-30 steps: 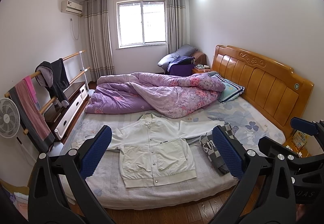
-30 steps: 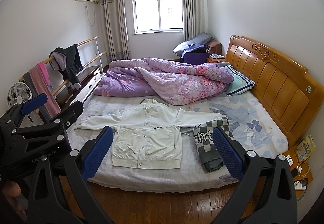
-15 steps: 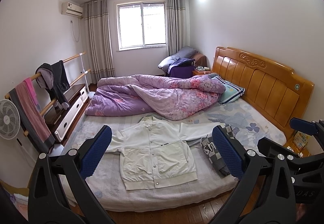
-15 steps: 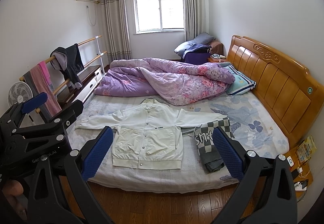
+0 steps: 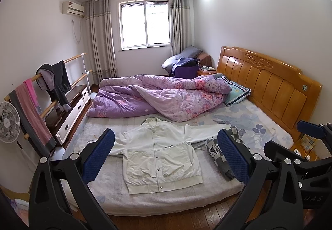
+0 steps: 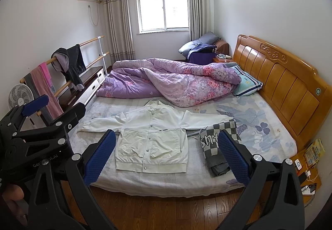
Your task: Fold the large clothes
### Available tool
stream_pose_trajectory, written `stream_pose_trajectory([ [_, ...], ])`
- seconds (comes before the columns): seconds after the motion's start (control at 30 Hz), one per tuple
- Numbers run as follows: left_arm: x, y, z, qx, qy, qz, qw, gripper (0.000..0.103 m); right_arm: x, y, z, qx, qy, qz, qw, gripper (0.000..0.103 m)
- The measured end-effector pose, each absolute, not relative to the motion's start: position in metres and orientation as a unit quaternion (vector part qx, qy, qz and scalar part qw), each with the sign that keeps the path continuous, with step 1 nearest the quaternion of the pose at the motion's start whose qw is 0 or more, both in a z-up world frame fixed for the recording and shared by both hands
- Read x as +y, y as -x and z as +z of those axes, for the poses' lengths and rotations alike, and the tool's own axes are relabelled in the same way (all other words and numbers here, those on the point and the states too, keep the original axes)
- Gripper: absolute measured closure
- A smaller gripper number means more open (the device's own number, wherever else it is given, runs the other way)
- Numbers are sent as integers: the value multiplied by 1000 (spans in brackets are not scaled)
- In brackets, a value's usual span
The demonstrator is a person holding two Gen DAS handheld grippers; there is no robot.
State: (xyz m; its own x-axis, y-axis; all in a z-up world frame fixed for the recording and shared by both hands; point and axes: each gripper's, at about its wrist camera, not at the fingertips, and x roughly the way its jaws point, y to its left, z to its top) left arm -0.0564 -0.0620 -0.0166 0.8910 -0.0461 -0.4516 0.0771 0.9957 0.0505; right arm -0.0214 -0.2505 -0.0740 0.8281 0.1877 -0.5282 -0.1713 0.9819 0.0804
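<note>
While the white snap-front cotton jacket [image 6: 152,138] lies flat, sleeves spread, on the near half of the floral-sheeted bed [image 6: 267,132], both the left gripper [image 5: 166,156] and right gripper [image 6: 167,156] hang above the floor, fingers spread, empty. Best pinch each cuff, avoiding the grey checkered folded garment [image 6: 217,146] lying right.
</note>
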Motion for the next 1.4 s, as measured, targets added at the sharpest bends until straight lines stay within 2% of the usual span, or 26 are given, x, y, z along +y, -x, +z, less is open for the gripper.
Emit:
stream_pose_trajectory([
  [1.4, -54, 52, -19, 235, -33, -34, 971, 4, -254, 17, -75, 281, -16, 96, 955, 8],
])
